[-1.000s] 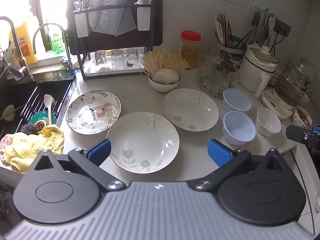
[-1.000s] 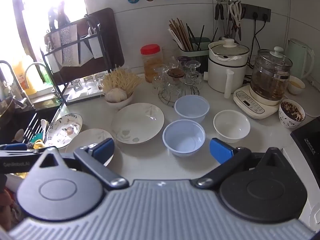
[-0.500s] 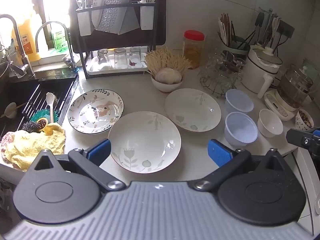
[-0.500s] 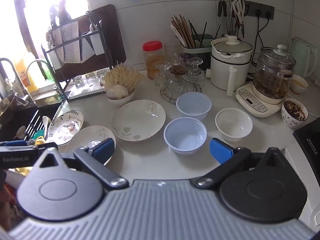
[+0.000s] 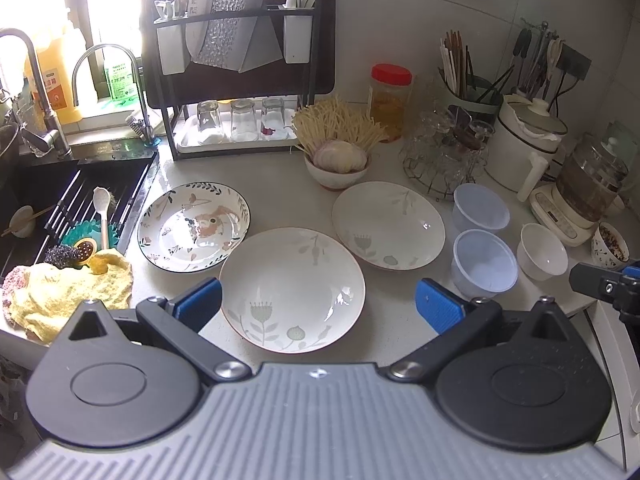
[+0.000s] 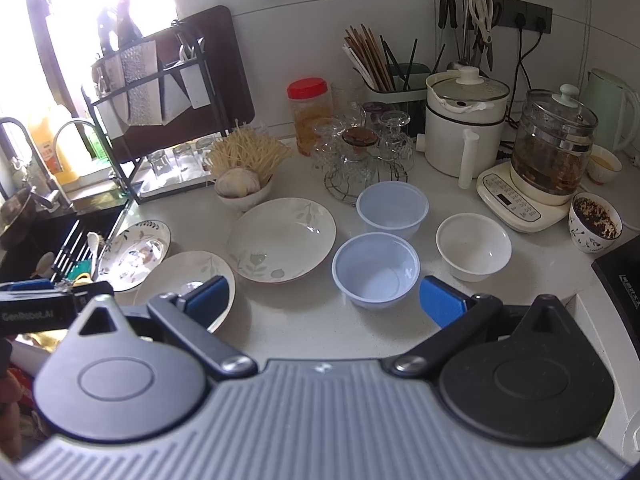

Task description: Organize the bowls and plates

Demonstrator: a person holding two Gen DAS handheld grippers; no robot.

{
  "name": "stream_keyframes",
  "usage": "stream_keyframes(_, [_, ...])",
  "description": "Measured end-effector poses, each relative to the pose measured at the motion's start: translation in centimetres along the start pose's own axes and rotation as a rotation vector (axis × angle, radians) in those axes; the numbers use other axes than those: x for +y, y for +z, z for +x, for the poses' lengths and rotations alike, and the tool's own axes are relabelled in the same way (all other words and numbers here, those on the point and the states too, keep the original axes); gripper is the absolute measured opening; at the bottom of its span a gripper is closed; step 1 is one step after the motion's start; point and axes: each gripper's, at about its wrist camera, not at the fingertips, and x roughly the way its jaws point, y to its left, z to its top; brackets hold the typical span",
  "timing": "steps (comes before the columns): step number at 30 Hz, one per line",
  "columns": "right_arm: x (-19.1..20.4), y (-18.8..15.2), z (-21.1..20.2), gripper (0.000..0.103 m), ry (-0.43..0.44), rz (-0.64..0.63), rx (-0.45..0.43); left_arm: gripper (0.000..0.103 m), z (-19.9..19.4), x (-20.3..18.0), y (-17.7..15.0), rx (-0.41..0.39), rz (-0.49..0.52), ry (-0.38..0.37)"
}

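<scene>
White kitchen counter (image 5: pixel 280 200) beside sink; three ceramic plates at left-centre, floral plate (image 5: pixel 292 288) nearest, plastic bowls (image 6: pixel 376 270) right. Left gripper (image 5: pixel 318 300) and right gripper (image 6: pixel 324 296) both spread, empty. Plates judged heavy, glossy, breakable; rim grip advised

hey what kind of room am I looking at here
Most likely a home kitchen counter: a sink with a tap on the left, a dish rack holding glasses, and plates and bowls spread on the worktop.
</scene>
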Motion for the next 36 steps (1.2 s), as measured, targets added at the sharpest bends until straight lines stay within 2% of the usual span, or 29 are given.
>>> stream_keyframes(36, [0.41,-0.54,0.21,0.103,0.011,0.001,0.016,0.103,0.04,-0.05,-0.57,0.007,-0.013,0.013])
